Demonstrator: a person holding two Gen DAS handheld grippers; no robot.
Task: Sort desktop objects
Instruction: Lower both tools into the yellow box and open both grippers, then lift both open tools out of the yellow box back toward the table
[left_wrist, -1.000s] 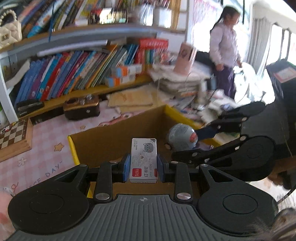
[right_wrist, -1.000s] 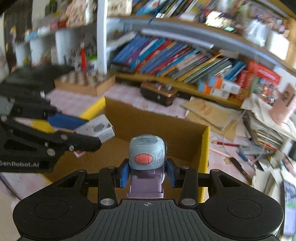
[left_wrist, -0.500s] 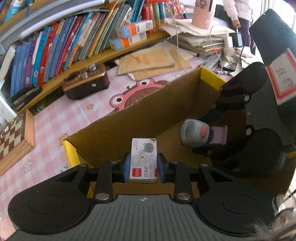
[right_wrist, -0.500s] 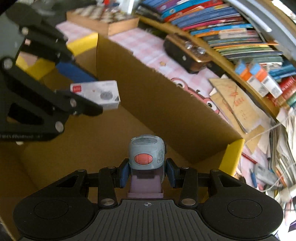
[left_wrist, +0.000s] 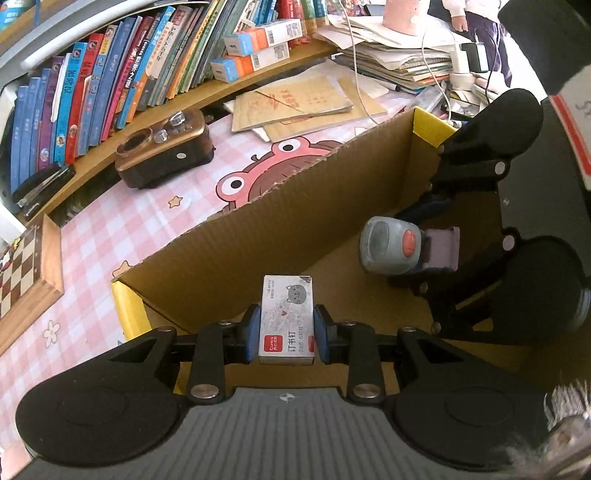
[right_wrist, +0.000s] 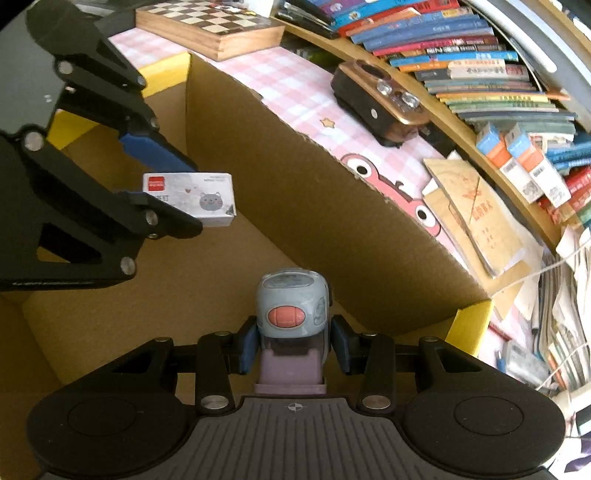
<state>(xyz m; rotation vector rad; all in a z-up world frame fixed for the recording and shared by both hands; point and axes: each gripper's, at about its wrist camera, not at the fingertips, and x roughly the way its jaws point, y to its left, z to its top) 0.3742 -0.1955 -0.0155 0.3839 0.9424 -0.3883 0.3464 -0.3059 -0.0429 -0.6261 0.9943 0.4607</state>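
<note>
Between the blue pads of the left gripper (left_wrist: 287, 332) sits a small staple box (left_wrist: 287, 319), pinched across its narrow width, its long axis running straight out along the fingers, cat-printed face up and free end pointing away from the wrist; the right gripper (right_wrist: 293, 345) is likewise clamped on a grey stamp-like gadget (right_wrist: 293, 310), gripped low on its lilac base, long axis also along the fingers, its red button facing the camera; both loads hang inside the cardboard box (left_wrist: 280, 218), above its brown floor and well below its torn rim, the two grippers near each other but apart; whether either item touches the floor cannot be told. Outside the box lie the pink checked mat (left_wrist: 110, 229), a brown desk organiser (left_wrist: 166, 151), a chessboard (right_wrist: 207, 18) and shelved books (left_wrist: 110, 74). The step in hand looks like depositing both items; the next move probably calls for lowering a little, then spreading the jaws and drawing back without snagging the box wall.
</note>
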